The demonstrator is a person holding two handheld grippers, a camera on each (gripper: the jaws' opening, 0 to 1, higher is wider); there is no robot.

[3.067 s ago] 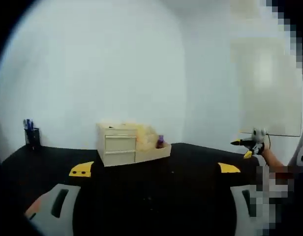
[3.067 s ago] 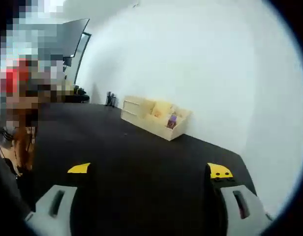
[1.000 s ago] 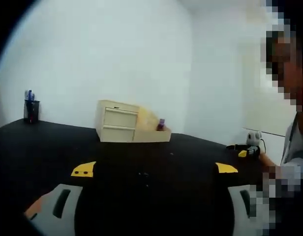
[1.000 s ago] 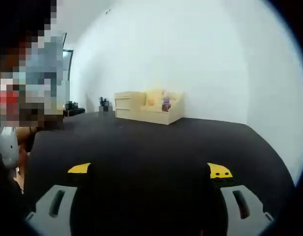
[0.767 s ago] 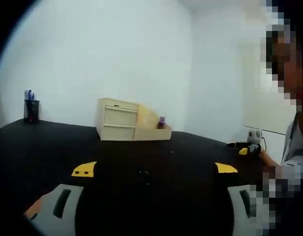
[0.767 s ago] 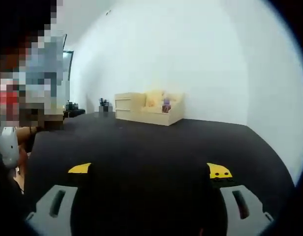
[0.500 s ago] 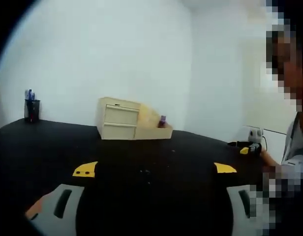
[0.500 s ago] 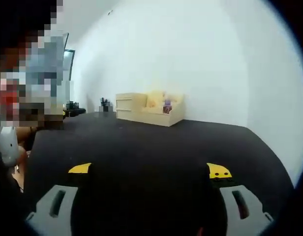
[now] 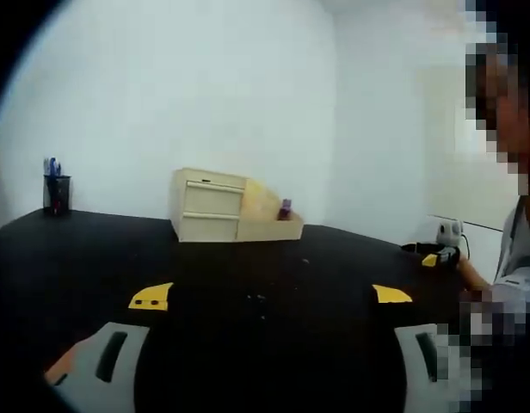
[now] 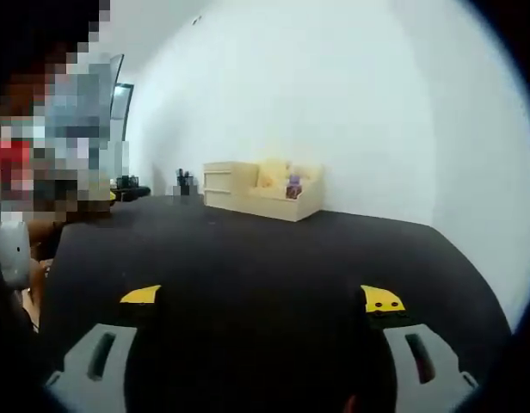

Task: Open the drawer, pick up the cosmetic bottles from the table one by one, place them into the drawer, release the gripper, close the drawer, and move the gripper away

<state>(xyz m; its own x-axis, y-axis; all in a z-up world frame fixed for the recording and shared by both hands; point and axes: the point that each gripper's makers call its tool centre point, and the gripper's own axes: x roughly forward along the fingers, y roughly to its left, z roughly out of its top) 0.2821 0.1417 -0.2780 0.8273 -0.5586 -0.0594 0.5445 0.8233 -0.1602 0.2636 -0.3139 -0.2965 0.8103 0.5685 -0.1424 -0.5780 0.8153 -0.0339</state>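
A cream drawer unit (image 9: 205,205) with two shut drawers stands far back on the black table (image 9: 265,267). An open tray (image 9: 269,229) joins its right side, and a small purple bottle (image 9: 285,209) stands in it. My left gripper (image 9: 271,296) is open and holds nothing, low over the near table. In the right gripper view the drawer unit (image 10: 224,187) and the purple bottle (image 10: 293,185) are far ahead. My right gripper (image 10: 261,298) is open too, with nothing between its jaws.
A dark pen cup (image 9: 56,194) stands at the table's far left; it appears again as a pen cup (image 10: 185,183) left of the unit. White walls close the back. The person's arm (image 9: 476,280) holds the other gripper (image 9: 439,252) at the right.
Since three seconds ago both cameras have sunk closer to table level. Over the last second the views drift only slightly. The jaws' spread and the drawer unit are unchanged.
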